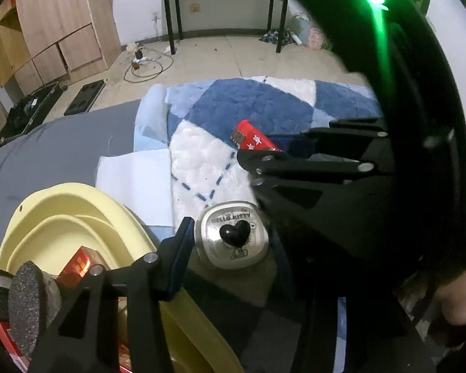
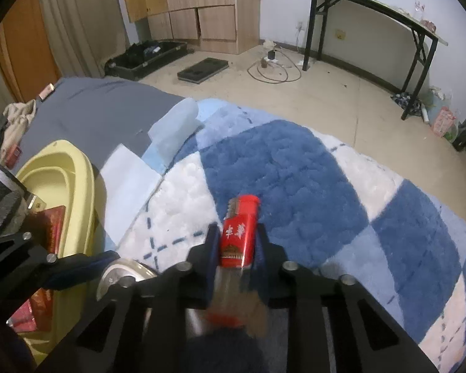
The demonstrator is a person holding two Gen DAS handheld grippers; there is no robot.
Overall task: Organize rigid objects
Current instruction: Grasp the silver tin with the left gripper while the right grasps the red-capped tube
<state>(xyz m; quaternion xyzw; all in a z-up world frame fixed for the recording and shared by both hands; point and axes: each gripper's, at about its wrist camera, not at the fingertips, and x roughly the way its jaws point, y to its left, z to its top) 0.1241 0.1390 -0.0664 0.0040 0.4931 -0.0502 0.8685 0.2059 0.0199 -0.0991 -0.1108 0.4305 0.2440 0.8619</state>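
Yellow basin (image 2: pixel 77 168) blocks left; rug (image 2: pixel 295 171) ahead lies open.

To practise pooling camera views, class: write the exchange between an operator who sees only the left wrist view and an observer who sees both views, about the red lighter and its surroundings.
Operator: I see only the far end of the red lighter. Where is the rest of it?
Observer: It lies between the fingers of the right gripper, one finger on each side. I cannot tell whether it is clamped.
Operator: What lies beyond the yellow basin?
Observer: A beige cloth heap on the grey sheet.
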